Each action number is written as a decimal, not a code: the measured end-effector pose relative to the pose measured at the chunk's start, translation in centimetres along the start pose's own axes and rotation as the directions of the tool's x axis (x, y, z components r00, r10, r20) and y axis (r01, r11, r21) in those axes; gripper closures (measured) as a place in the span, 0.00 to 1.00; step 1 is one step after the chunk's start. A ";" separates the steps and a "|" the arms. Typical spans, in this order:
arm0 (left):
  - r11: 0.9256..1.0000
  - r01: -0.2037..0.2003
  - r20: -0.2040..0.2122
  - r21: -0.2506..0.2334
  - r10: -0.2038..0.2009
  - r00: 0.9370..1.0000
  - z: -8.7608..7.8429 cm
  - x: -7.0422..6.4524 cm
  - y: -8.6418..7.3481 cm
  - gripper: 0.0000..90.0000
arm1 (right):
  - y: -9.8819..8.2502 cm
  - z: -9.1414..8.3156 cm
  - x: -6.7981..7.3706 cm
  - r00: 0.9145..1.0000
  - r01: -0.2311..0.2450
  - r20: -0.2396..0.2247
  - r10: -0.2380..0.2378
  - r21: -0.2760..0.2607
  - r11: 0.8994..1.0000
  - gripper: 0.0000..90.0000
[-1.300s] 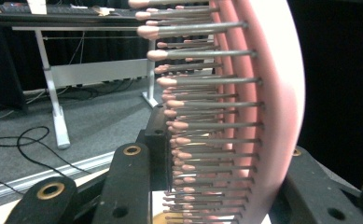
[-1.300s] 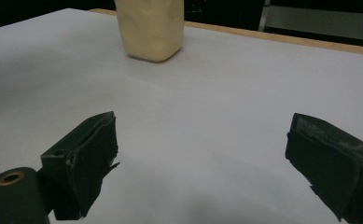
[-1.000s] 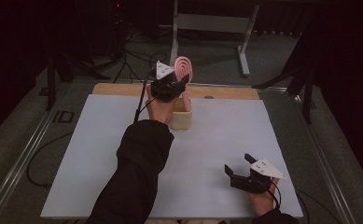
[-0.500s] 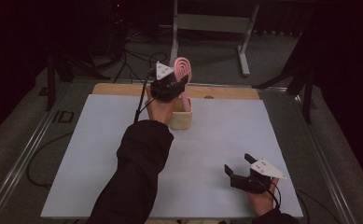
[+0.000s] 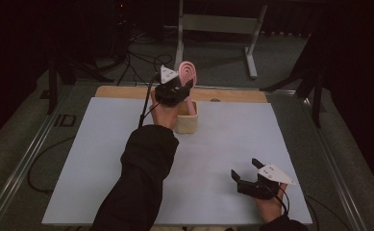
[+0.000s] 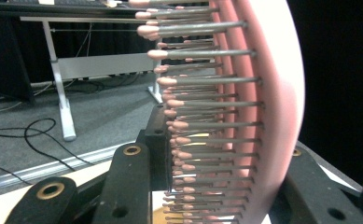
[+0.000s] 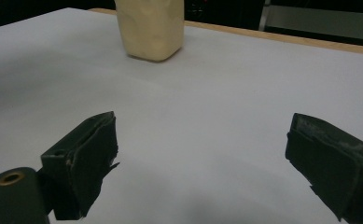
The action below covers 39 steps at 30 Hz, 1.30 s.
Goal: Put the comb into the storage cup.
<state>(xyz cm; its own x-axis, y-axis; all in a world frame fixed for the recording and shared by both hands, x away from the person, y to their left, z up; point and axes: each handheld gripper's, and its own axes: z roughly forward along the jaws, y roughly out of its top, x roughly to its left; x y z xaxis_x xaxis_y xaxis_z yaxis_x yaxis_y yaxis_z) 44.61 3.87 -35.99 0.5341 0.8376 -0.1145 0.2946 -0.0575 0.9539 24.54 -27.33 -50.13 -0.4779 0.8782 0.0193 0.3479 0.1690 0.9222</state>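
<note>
Item: pink oval plastic hairbrush [image 5: 188, 73] with metal bristles, clamped in my left hand-held gripper [image 5: 175, 89], standing handle-down in the cream square holder [image 5: 186, 122] at the far middle of the pale grey desk [image 5: 103, 159]. To seat it well, I judged a straight descent best before letting go. My right hand-held gripper [image 5: 244, 171] rested near, jaws apart, empty. Markings: none legible.

I log: brush [image 5: 188, 73] pink, concentric darker-pink ridges on its back, grey pins tipped pink; holder [image 5: 186, 121] cream; table [image 5: 103, 159] pale grey, tan wood strip along far edge; gripper jaws black.
</note>
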 end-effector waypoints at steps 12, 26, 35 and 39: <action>1.000 0.006 0.003 0.010 -0.006 1.000 0.2 0.0 -0.4 0.72 | 0.0 0.0 0.0 1.000 -0.001 0.001 0.001 0.001 1.000 0.10; 1.000 0.008 0.007 0.027 -0.008 1.000 0.6 -0.1 -1.1 0.72 | 0.0 0.0 0.0 1.000 0.000 0.003 0.000 0.003 1.000 0.10; 0.999 0.012 0.009 0.032 -0.012 1.000 0.8 -0.2 -1.4 0.72 | 0.0 0.1 0.0 1.000 0.001 0.003 -0.001 0.004 1.000 0.10; 0.999 0.011 0.010 0.037 -0.011 1.000 0.8 -0.2 -1.5 0.72 | 0.0 0.1 0.0 1.000 0.001 0.004 -0.001 0.003 1.000 0.10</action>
<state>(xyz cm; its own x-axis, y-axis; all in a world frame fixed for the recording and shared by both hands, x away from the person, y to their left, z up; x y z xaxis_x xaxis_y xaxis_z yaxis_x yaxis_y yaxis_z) 44.73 3.36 -37.64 0.5386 0.8328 -0.1278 0.3294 -0.0685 0.9417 24.59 -27.29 -50.19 -0.4749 0.8799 0.0166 0.3498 0.1714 0.9210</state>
